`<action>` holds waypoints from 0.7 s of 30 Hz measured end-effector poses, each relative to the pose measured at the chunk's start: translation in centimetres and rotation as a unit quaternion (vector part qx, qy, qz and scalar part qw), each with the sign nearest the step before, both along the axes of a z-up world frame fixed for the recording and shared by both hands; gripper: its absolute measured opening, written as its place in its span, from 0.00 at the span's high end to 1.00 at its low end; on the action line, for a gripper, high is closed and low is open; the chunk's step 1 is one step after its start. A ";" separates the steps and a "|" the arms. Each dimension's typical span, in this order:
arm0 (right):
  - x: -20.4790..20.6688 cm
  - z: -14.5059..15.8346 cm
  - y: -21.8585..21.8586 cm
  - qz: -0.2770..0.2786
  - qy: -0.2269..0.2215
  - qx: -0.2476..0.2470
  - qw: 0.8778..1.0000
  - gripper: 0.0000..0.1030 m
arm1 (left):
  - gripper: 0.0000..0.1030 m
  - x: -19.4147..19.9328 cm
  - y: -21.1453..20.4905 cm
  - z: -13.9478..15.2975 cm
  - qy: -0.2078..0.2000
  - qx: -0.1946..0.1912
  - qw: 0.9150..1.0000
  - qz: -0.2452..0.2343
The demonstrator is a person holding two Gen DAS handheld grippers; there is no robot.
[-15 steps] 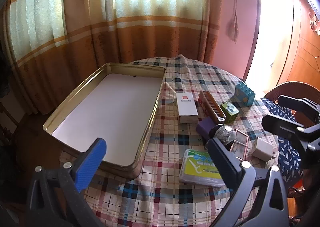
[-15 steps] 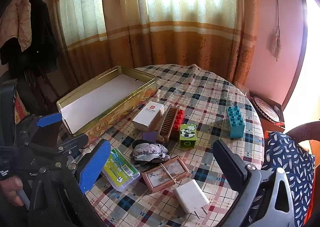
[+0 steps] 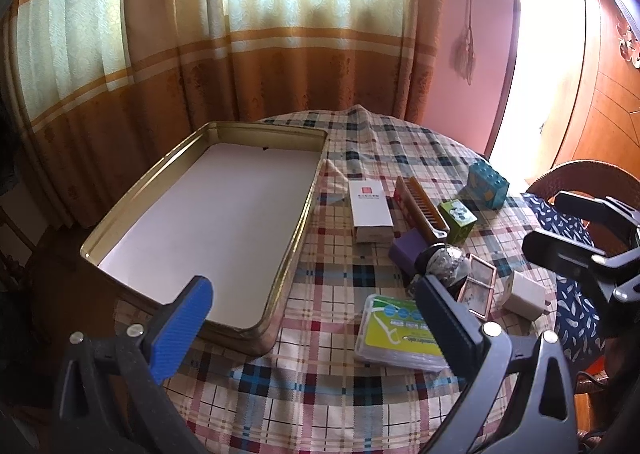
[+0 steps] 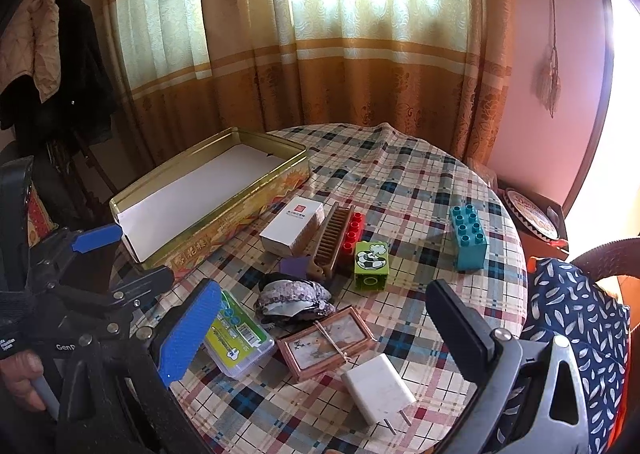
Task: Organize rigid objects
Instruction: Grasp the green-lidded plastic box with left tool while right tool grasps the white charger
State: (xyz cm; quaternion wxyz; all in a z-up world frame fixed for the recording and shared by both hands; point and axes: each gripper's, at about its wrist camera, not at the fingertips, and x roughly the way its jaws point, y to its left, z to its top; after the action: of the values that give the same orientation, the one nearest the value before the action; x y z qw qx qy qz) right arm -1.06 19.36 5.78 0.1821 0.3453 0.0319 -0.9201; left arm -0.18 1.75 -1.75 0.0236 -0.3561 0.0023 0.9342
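Both claws hang over the near edge of the checked table [image 4: 420,174], tipped downward, jaws spread wide with nothing between them. Just ahead of the left gripper [image 3: 316,318] and off to its left lies the open gold tin [image 3: 304,214], white-lined; the floss-pick case [image 3: 394,338] sits by its right finger. Under the right gripper [image 4: 328,338] lie the small picture frame [image 4: 326,342] and the white charger [image 4: 378,388]; further ahead lie the sequinned pouch [image 4: 294,300], comb [image 4: 332,238], white box [image 4: 292,226], green block [image 4: 372,264] and, off right, the blue block [image 4: 468,236]
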 end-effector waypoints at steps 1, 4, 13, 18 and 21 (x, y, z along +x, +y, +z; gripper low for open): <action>0.0 -0.1 0.1 -0.001 -0.001 0.000 1.000 0.00 | 0.00 0.0 0.0 -0.1 -0.001 0.001 1.000 0.000; -0.2 -0.2 0.3 -0.004 -0.003 -0.001 1.000 0.00 | 0.00 0.0 0.1 -0.1 -0.003 0.000 1.000 -0.001; 0.2 -0.7 0.7 -0.007 -0.002 0.011 1.000 0.00 | 0.00 -0.1 0.4 -0.2 -0.009 0.002 1.000 -0.010; 0.5 -1.5 1.6 -0.013 -0.002 0.028 1.000 0.00 | 0.00 -0.1 0.9 -0.4 -0.012 0.003 1.000 -0.025; 0.7 -2.0 2.4 -0.014 0.002 0.037 0.999 0.00 | 0.00 0.0 1.4 -0.6 -0.016 0.007 0.999 -0.040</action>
State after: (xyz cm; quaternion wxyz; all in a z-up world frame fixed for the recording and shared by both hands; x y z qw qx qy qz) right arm -0.34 21.77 3.81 0.1561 0.3508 0.0610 -0.9213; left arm -0.16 3.14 -2.38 0.0637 -0.3704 0.0093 0.9266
